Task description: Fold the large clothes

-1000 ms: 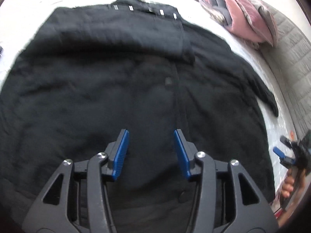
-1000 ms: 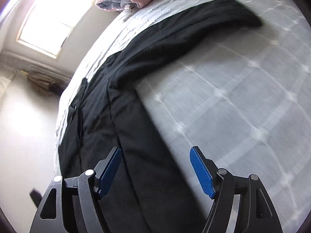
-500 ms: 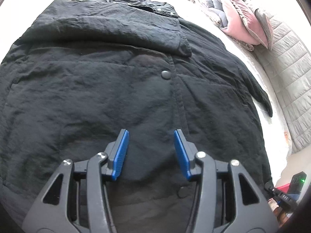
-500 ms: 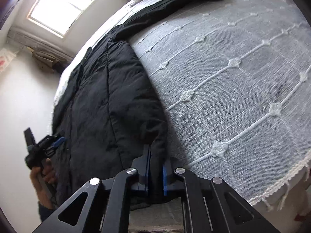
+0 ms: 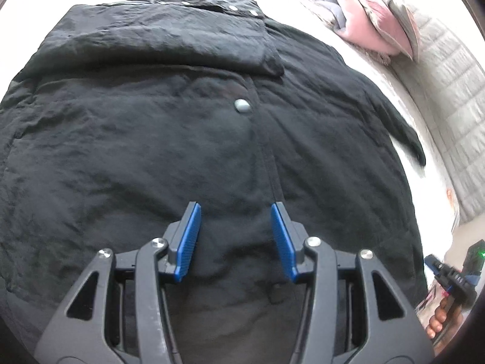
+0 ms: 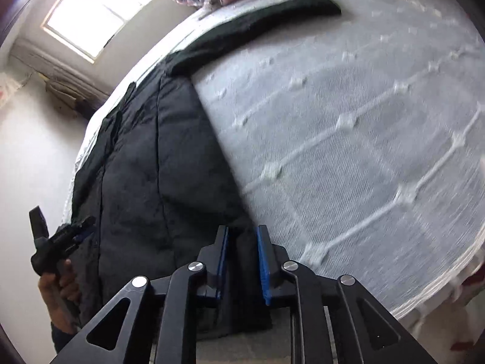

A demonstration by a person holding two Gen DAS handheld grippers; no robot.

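A large black padded coat (image 5: 151,139) lies spread flat on the bed, collar at the far end, a grey snap button (image 5: 242,105) on its front placket, one sleeve (image 5: 400,127) stretched out to the right. My left gripper (image 5: 235,236) is open and empty, hovering over the coat's lower front. My right gripper (image 6: 241,261) is closed to a narrow gap on the coat's hem corner (image 6: 242,248) at the near edge of the bed. The coat (image 6: 145,182) and its sleeve (image 6: 272,12) also show in the right wrist view. The right gripper shows in the left wrist view (image 5: 448,276).
A white quilted bedspread (image 6: 363,136) covers the bed. Pink and grey bedding (image 5: 363,15) is piled at the far right by the padded headboard (image 5: 454,97). A window (image 6: 97,15) is at the far wall. The bed's edge (image 6: 424,288) runs close on the right.
My right gripper dropped to the coat's hem corner and closed on it; its fingers now stand slightly wider than half a second ago. My left gripper moved closer over the coat, still open.
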